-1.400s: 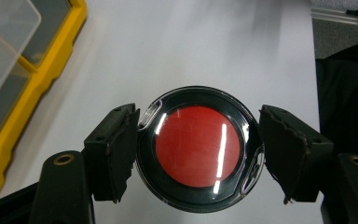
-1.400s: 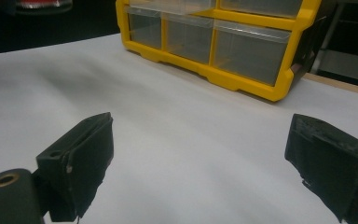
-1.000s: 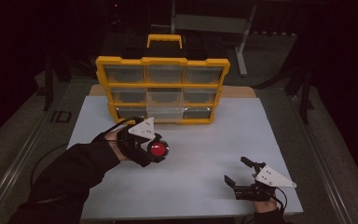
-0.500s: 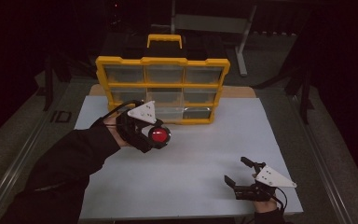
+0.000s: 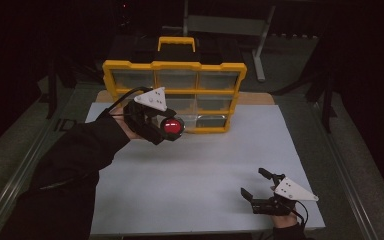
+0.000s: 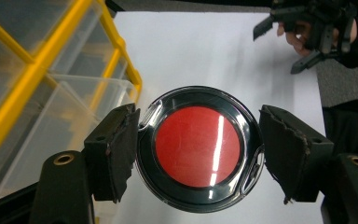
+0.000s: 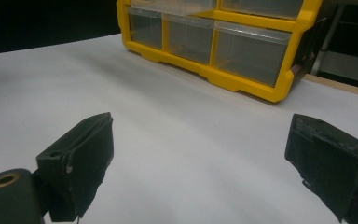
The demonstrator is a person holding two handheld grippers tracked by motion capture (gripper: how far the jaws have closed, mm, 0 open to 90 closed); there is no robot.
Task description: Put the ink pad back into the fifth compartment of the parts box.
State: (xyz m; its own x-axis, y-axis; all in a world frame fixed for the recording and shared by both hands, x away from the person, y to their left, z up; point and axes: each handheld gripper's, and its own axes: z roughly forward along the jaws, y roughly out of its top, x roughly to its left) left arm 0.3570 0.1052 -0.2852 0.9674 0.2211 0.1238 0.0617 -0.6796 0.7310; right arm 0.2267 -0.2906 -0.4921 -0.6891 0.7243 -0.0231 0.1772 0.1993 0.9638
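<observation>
From the high view I have my left tongs (image 5: 172,127) lifted above the table (image 5: 200,165), pinching a round red disc (image 5: 172,126) with a black rim. They sit just in front of the yellow drawer box (image 5: 174,95), at its lower left part. In the left gripper view the disc (image 6: 197,147) fills the gap between the two black jaws, each jaw pressed to one side of its rim, red face toward the camera with a bright streak of light across it. Beside it I see clear drawers (image 6: 70,116) in yellow frames, and one lower drawer looks pulled out a little, though the angle is too poor for me to be sure.

My right tongs (image 5: 260,189) rest low at the near right corner of the table, well apart from the disc and the box. Their jaws are spread wide with nothing between them; in the right gripper view only bare white table shows in the gap, with the box (image 7: 223,42) across the far side. The right tongs (image 6: 289,44) also appear far off in the left gripper view, a hand (image 6: 307,37) wrapped around them.

The box stands upright at the far edge of the table, carry handle (image 5: 176,42) on top.
</observation>
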